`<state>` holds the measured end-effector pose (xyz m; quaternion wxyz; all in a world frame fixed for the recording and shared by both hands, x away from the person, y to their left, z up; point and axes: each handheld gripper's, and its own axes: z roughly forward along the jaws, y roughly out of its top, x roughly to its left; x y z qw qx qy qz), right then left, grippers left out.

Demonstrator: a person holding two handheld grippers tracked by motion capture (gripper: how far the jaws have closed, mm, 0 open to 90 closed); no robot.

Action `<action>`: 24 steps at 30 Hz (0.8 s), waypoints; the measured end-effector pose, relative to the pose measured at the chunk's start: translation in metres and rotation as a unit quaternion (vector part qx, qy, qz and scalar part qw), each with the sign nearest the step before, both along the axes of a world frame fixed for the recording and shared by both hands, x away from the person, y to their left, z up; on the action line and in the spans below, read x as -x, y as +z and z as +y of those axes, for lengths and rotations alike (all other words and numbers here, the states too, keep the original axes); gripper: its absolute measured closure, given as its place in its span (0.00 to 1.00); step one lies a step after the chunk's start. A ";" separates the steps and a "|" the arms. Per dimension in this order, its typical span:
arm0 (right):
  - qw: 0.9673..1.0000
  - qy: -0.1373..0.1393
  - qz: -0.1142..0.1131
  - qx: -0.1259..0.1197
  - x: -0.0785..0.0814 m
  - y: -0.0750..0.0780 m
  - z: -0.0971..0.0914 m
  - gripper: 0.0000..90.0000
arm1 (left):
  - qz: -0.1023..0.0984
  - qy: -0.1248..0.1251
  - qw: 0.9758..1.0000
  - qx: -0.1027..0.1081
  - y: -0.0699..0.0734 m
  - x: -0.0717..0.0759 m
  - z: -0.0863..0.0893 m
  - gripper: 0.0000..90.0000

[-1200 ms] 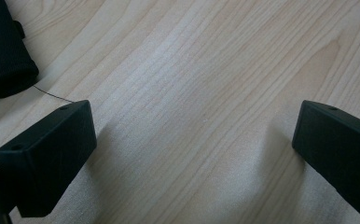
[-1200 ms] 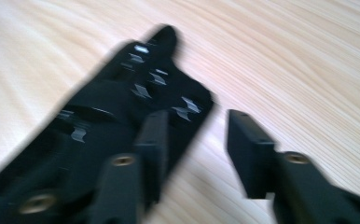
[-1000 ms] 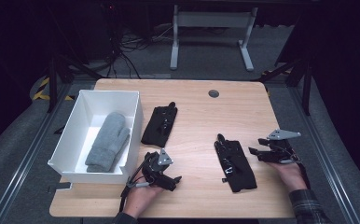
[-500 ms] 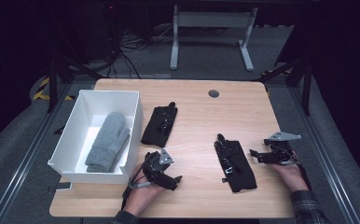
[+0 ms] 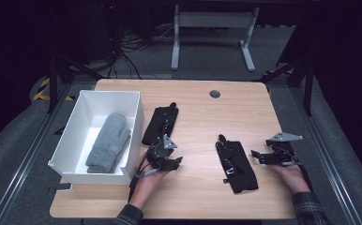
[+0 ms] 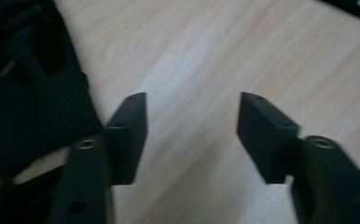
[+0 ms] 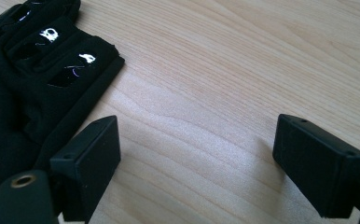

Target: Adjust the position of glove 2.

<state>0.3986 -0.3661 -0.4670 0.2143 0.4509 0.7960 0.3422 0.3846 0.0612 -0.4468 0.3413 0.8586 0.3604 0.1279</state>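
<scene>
nearest, at the table's front edge: two hands, two grippers. left gripper (image 5: 162,157) near the front left, just right of the box's near corner, jaws part-way apart after a fresh closing, nothing but bare wood between them in the left gripper view (image 6: 192,135); black fabric lying just left of the left jaw there, touching or not cannot be told. right gripper (image 5: 275,154) near the front right, jaws held wide with only bare wood between, seen close in the right gripper view (image 7: 197,158); edge of a black glove just beside the left jaw, no pad pressing on it.

between the two grippers: right black glove (image 5: 237,164), flat on the wood, fingers pointing away, cuff toward the near edge, just left of the right gripper. same glove in the right gripper view (image 7: 33,79), with shiny patches on its back.

a little farther, left of middle: left black glove (image 5: 160,124), flat, lying just beyond the left gripper and close beside the box's right wall.

at far left: white box (image 5: 134,117), open-topped, one grey mitten (image 5: 108,143) inside, lying lengthwise.

farther back on the wooden table (image 5: 202,112): one dark round grommet (image 5: 214,93) near the far edge.

beyond the table: a metal stand (image 5: 212,37) on the floor, loose cables (image 5: 123,47) to its left.

count: two black gloves, one grey mitten, one box, two grippers.
</scene>
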 end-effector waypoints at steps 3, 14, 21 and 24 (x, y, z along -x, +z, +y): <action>1.000 0.000 0.000 0.000 0.000 0.000 0.000 0.17 | 0.001 0.026 1.000 0.012 0.008 -0.015 0.000 0.78; 1.000 0.005 0.000 0.000 0.000 0.000 0.000 0.17 | -0.021 0.084 0.996 0.016 0.011 -0.061 0.003 1.00; 1.000 0.006 0.000 0.000 0.000 0.000 0.000 0.17 | -0.010 0.104 0.995 0.010 0.001 -0.085 0.009 1.00; 1.000 0.007 0.000 0.000 0.000 0.000 0.000 0.17 | 0.006 0.102 0.995 0.003 -0.006 -0.090 0.009 1.00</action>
